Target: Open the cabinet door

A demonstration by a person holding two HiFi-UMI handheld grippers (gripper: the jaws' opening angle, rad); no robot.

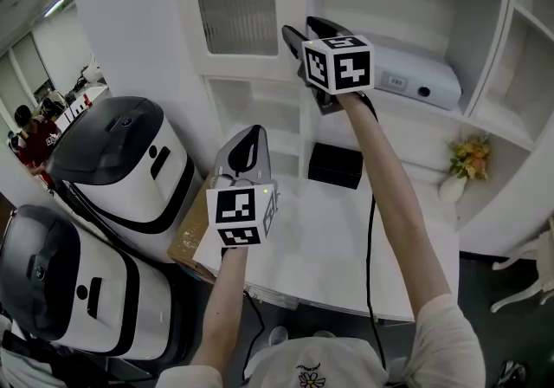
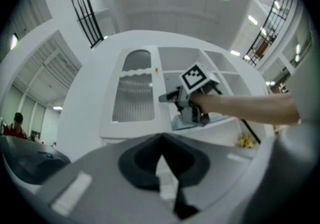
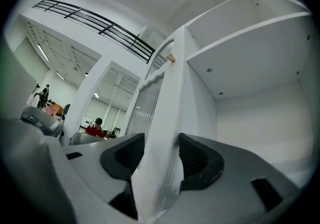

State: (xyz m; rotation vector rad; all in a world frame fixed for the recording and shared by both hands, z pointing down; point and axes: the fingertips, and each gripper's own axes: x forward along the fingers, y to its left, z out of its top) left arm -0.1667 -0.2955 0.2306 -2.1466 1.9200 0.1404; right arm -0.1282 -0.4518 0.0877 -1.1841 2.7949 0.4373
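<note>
My right gripper (image 1: pixel 305 29) is raised to the cabinet door (image 1: pixel 234 5), and in the right gripper view its two fingers (image 3: pixel 131 154) are clenched on the door's free edge (image 3: pixel 160 118), one pad against each face. The door stands upright, long axis running top to bottom. Its ribbed glass panel (image 3: pixel 146 105) is on the face to the left of my fingers, and the bare white inside of the cabinet (image 3: pixel 250 83) is to the right. The thin edge itself points straight back at me. There is a small tan knob (image 3: pixel 170 58) high up on that edge, well above my grip. The door sits at the upper left of the white cabinet (image 1: pixel 519 48), beside its open shelves (how far it stands off the frame I cannot tell). My left gripper (image 1: pixel 251 137) hangs lower, over the white tabletop (image 1: pixel 346 248), aimed towards the door (image 2: pixel 132 98). Its fingers are pinched together at the tips with nothing between them (image 2: pixel 161 140). A black box (image 1: pixel 336 165) lies on the tabletop below my right arm, and yellow flowers (image 1: pixel 470 157) stand to the right.
</note>
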